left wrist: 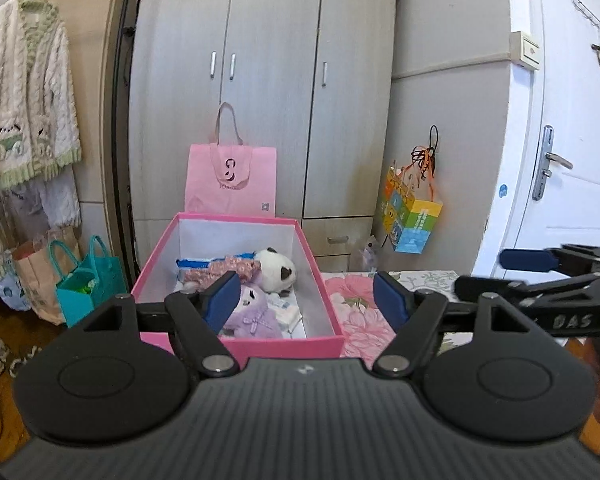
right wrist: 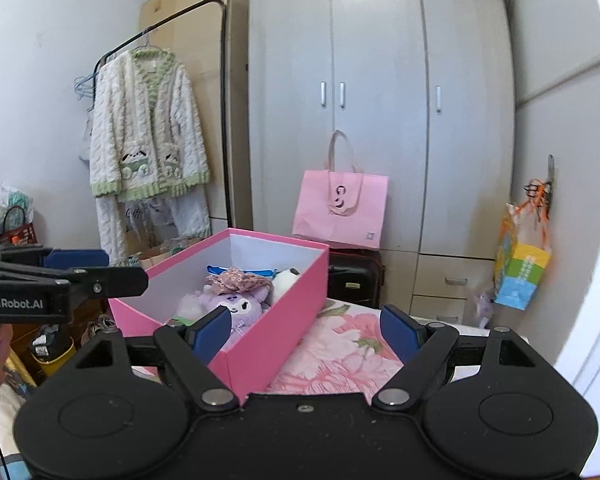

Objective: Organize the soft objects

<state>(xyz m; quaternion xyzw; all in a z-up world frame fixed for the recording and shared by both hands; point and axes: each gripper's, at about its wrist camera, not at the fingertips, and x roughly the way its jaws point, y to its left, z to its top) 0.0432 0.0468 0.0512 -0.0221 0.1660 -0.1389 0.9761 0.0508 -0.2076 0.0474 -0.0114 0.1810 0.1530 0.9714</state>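
Observation:
An open pink box (left wrist: 260,344) stands on a floral cloth (left wrist: 356,312). Inside lie a purple plush (left wrist: 252,312), a black and white panda plush (left wrist: 276,268) and a pink patterned cloth (left wrist: 224,270). The box also shows in the right wrist view (right wrist: 276,320), with the purple plush (right wrist: 236,300) under the pink cloth (right wrist: 236,278). My left gripper (left wrist: 306,300) is open and empty, held just before the box. My right gripper (right wrist: 306,332) is open and empty, beside the box's right corner.
A grey wardrobe (left wrist: 268,80) stands behind the box, with a pink paper bag (left wrist: 232,180) against it. A white cardigan (right wrist: 148,128) hangs on a rack at left. A colourful bag (left wrist: 412,216) hangs at right by a white door (left wrist: 560,140). Teal bags (left wrist: 88,280) sit on the floor.

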